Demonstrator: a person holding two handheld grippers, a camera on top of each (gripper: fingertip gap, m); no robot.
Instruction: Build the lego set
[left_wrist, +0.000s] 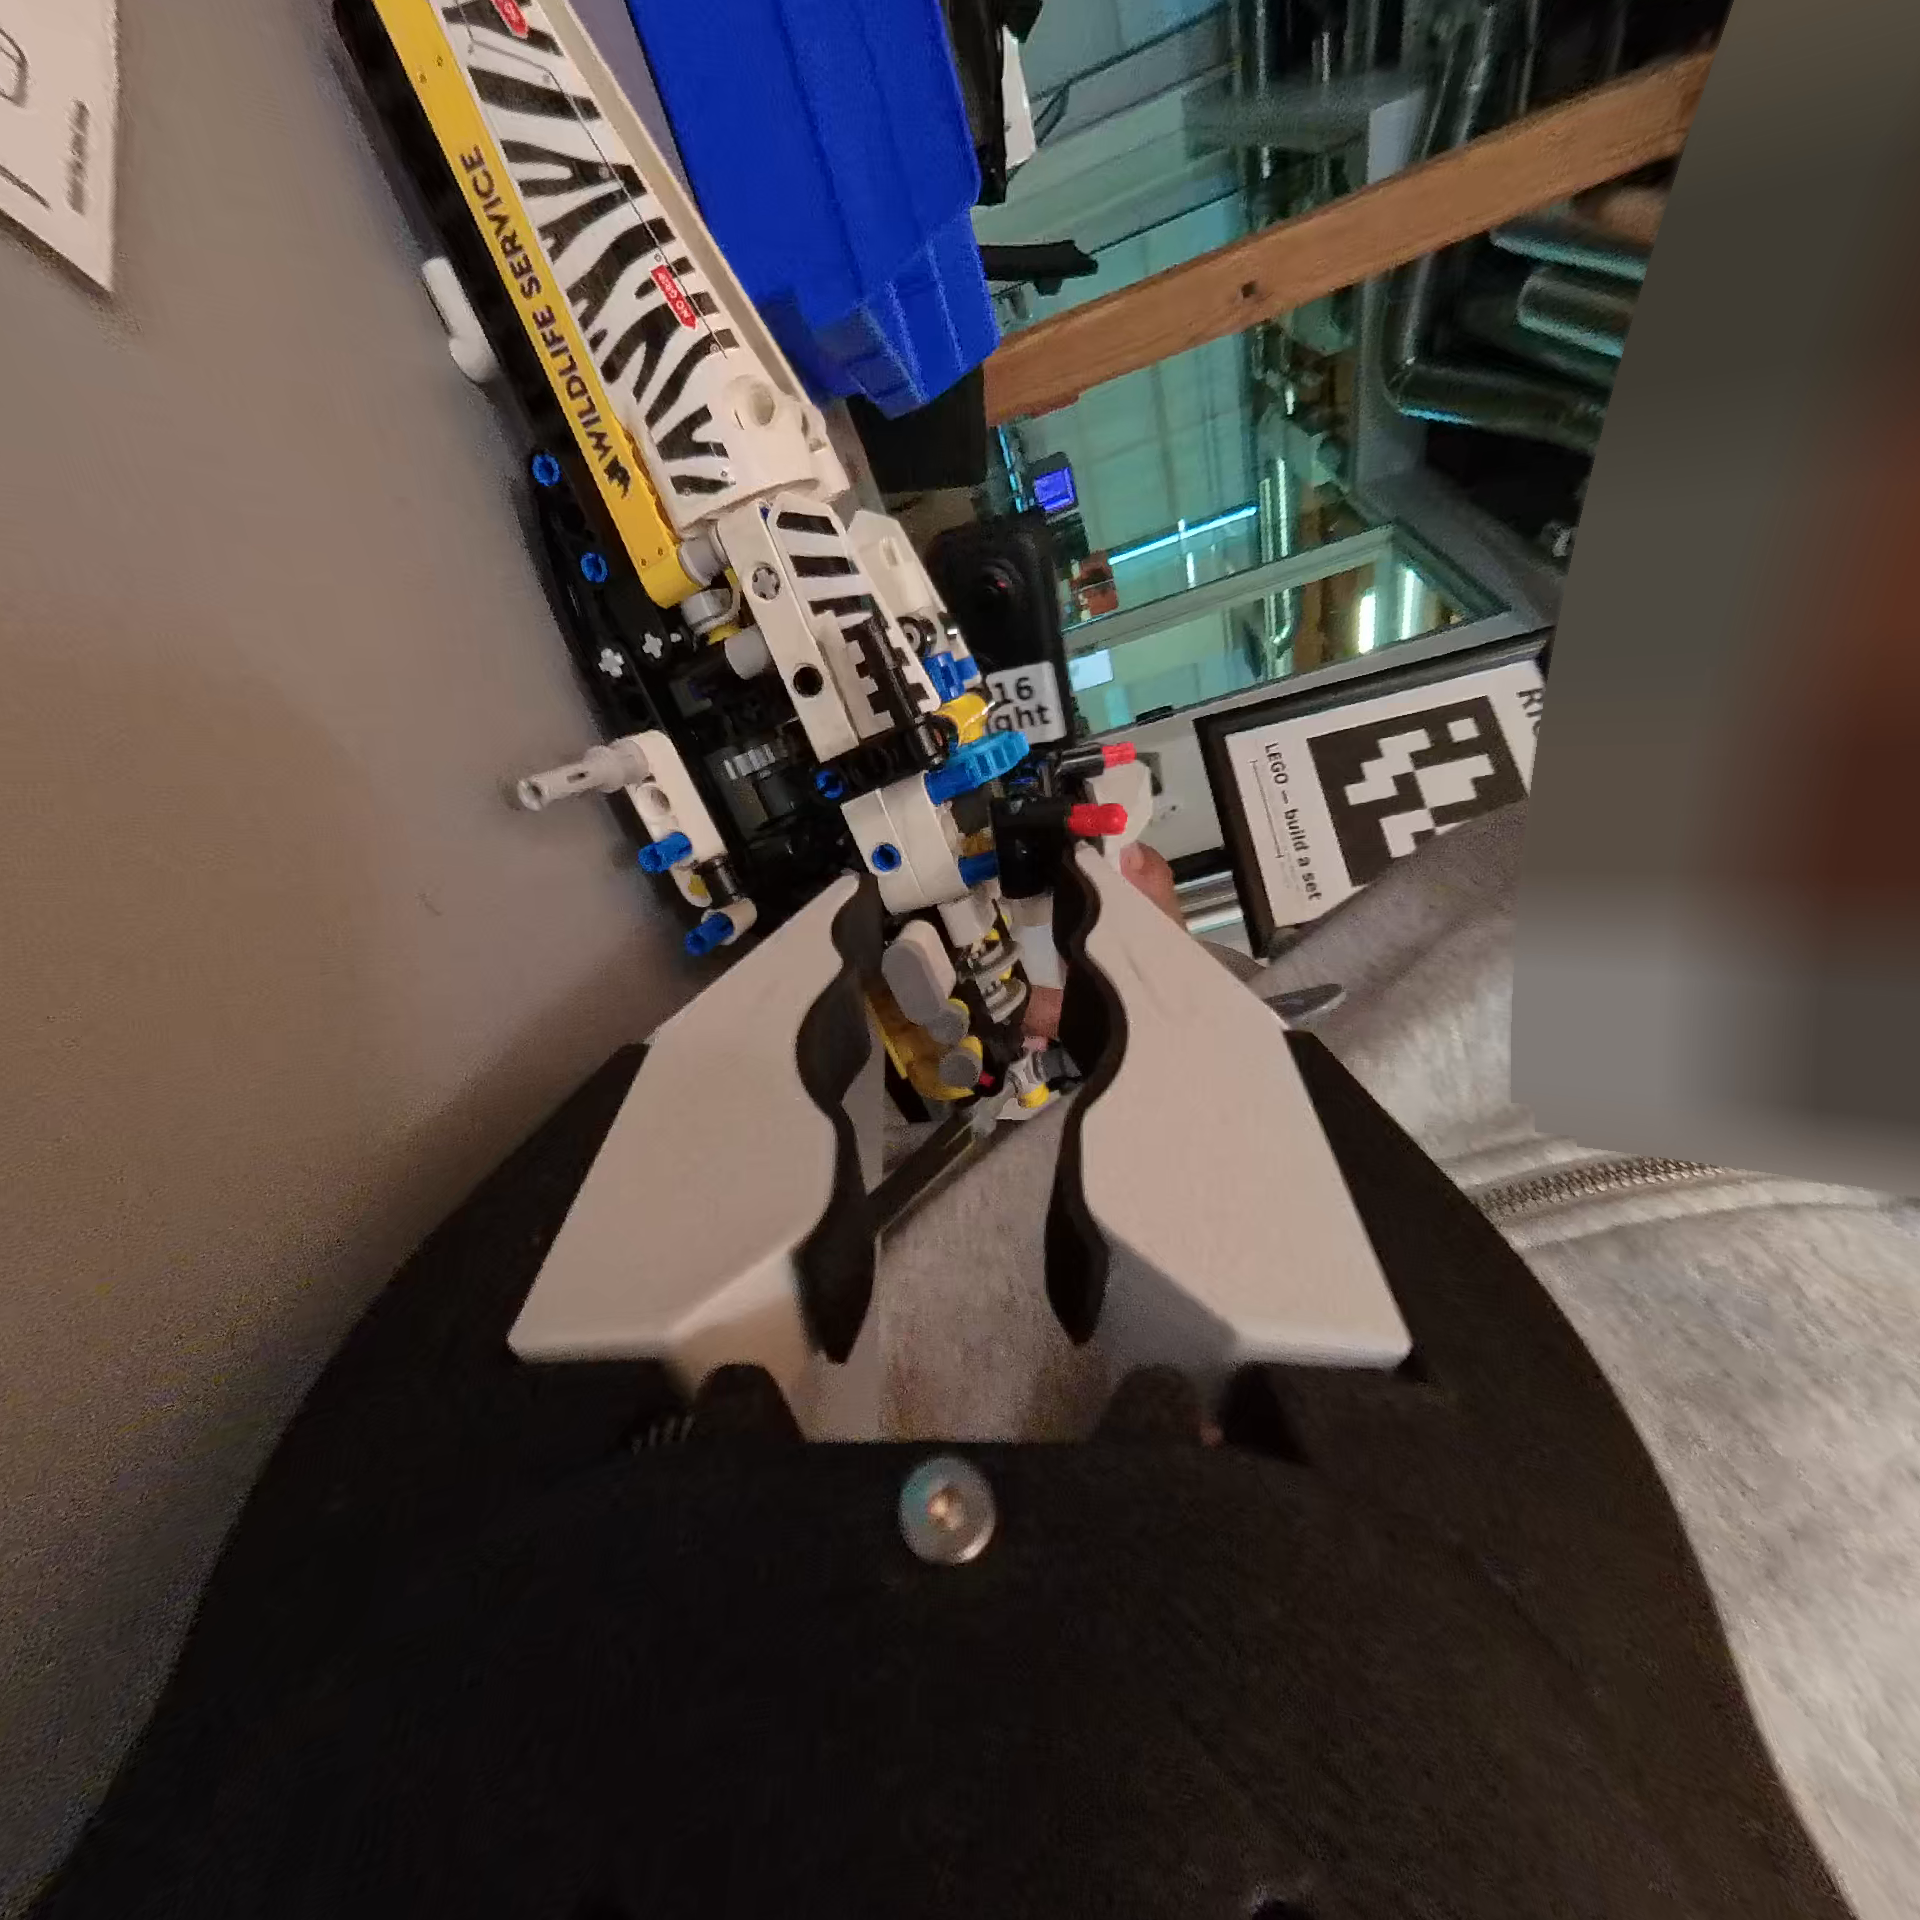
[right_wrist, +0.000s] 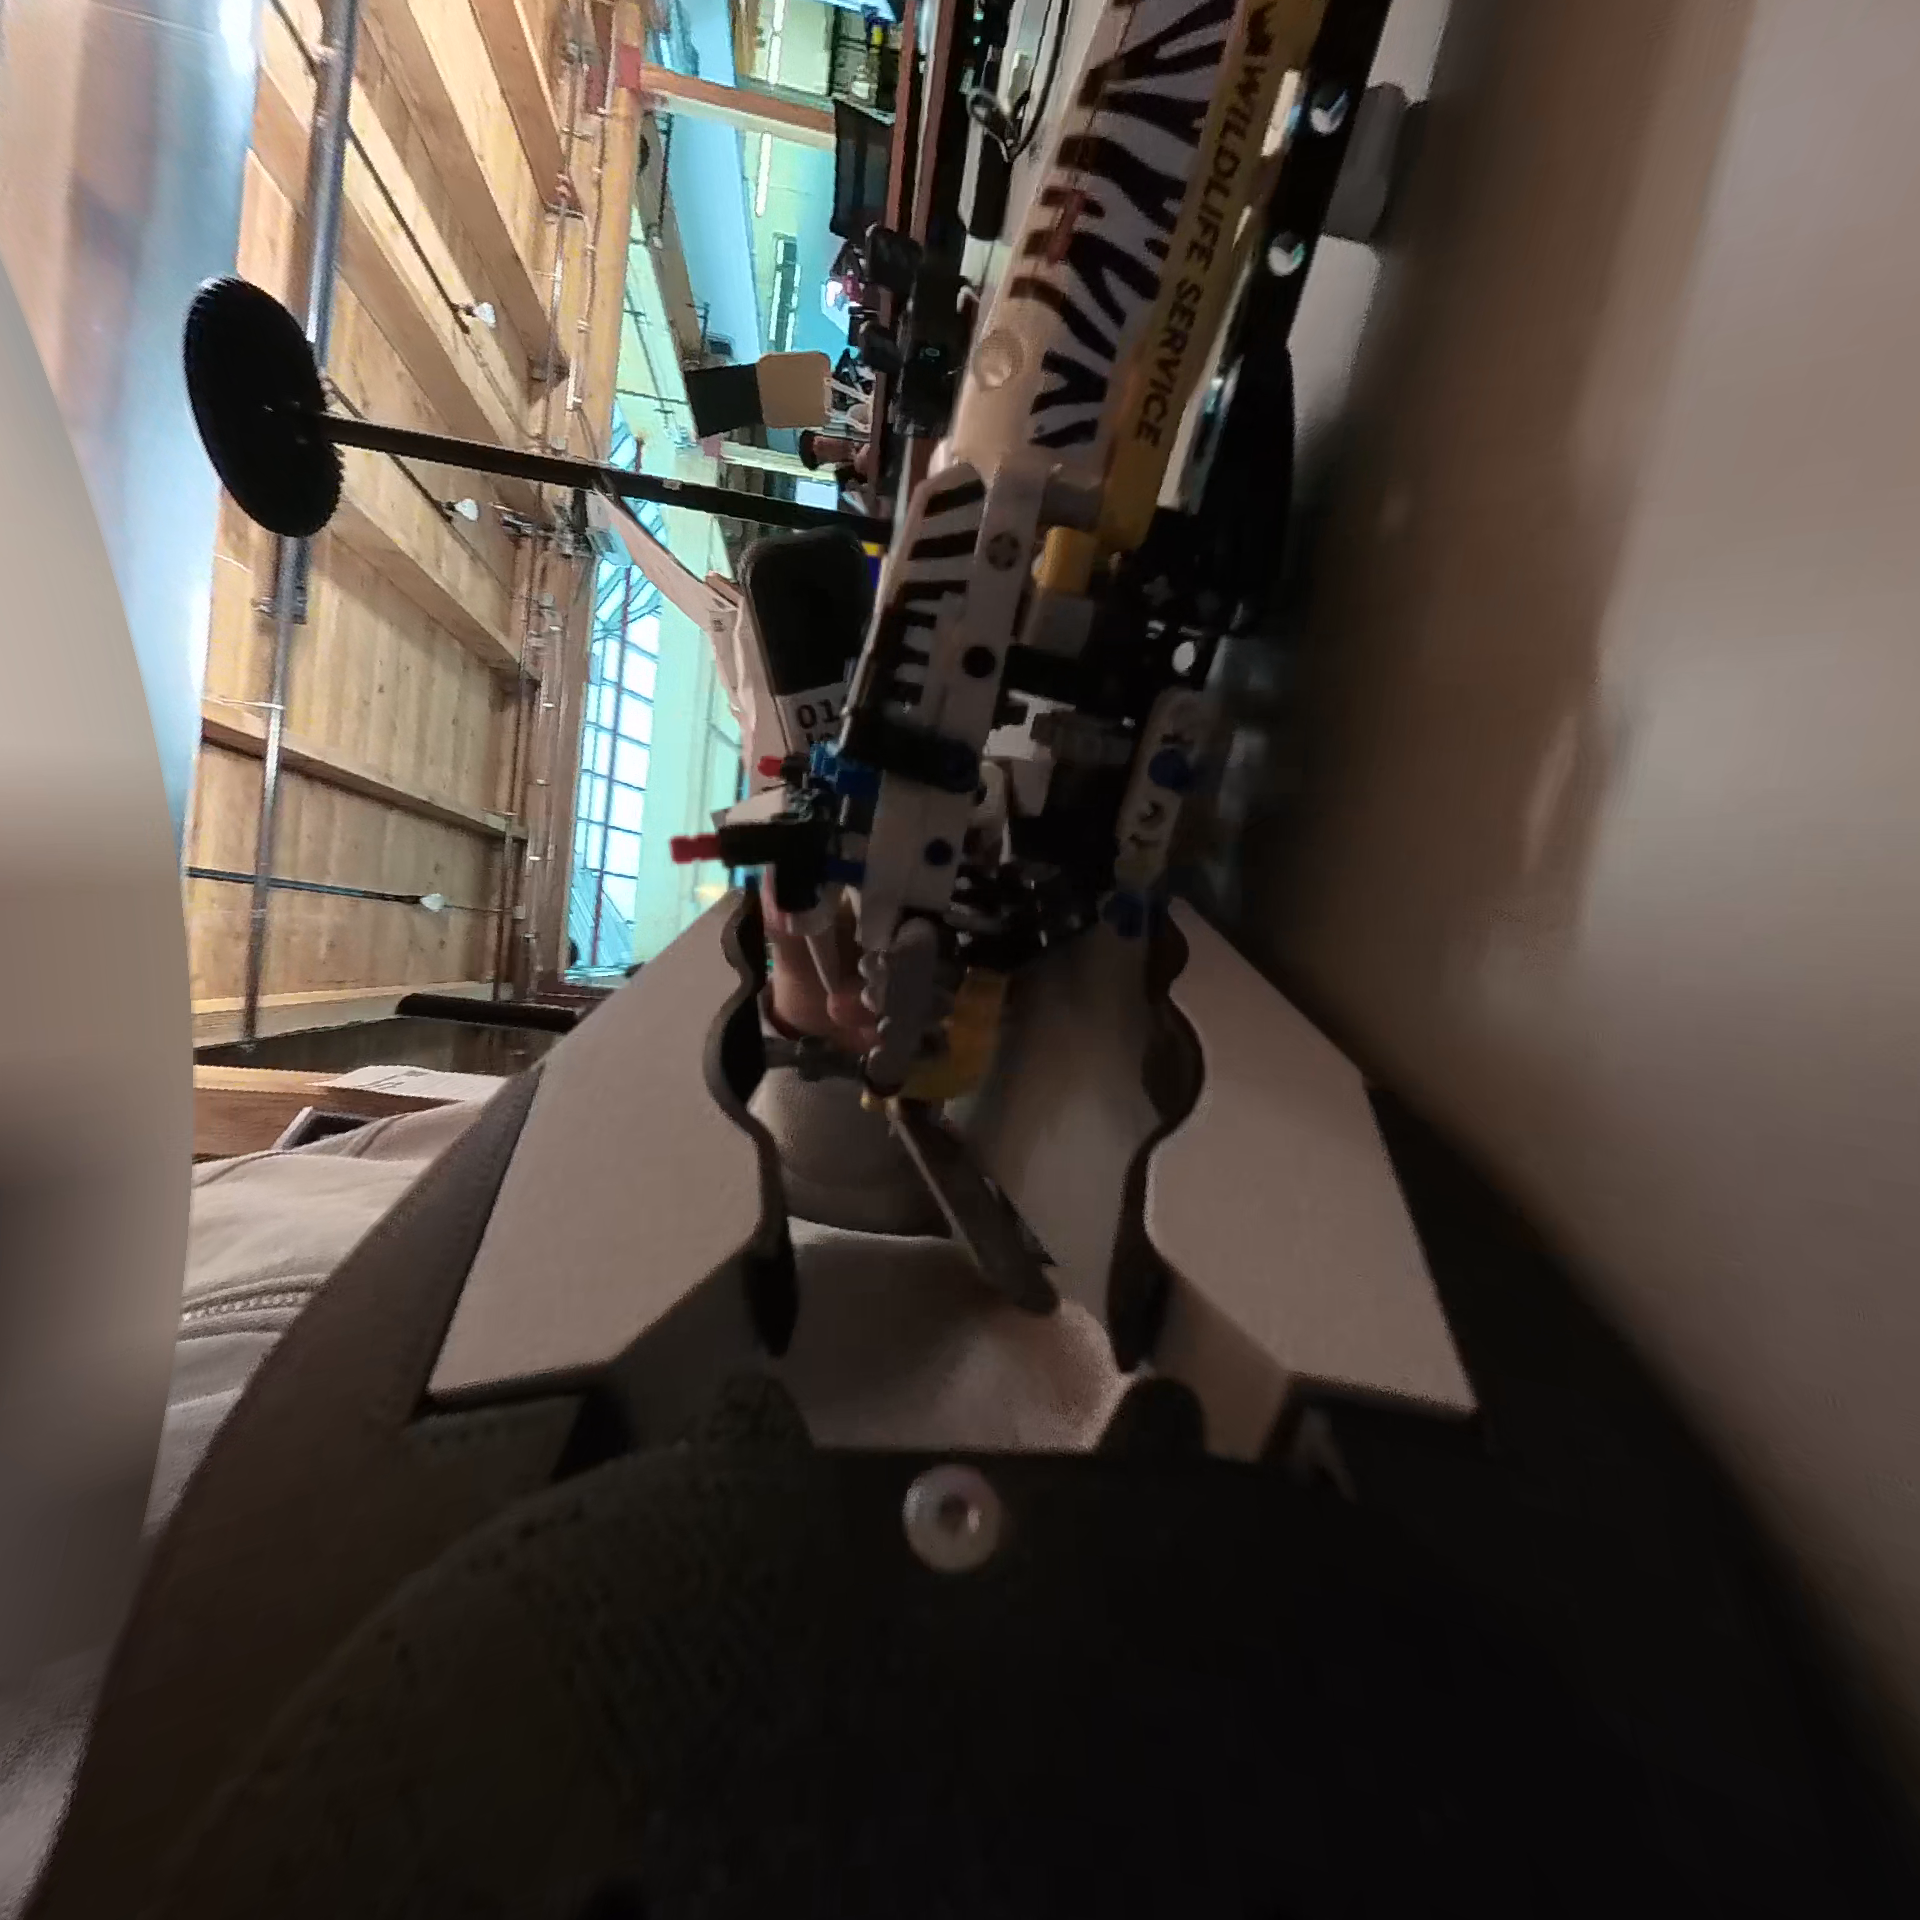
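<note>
Lego model (left_wrist: 831, 665), between left hand-held gripper (left_wrist: 961, 904) fingertips

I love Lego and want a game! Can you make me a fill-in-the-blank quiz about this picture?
1. The long white panels on the Lego model have black ____ stripes.
2. The strip beside those panels is coloured ____.
3. The gear wheel near the left gripper is coloured ____.
4. The two small pins sticking out of the model's black part are coloured ____.

Missing words: zebra; yellow; blue; red
</note>
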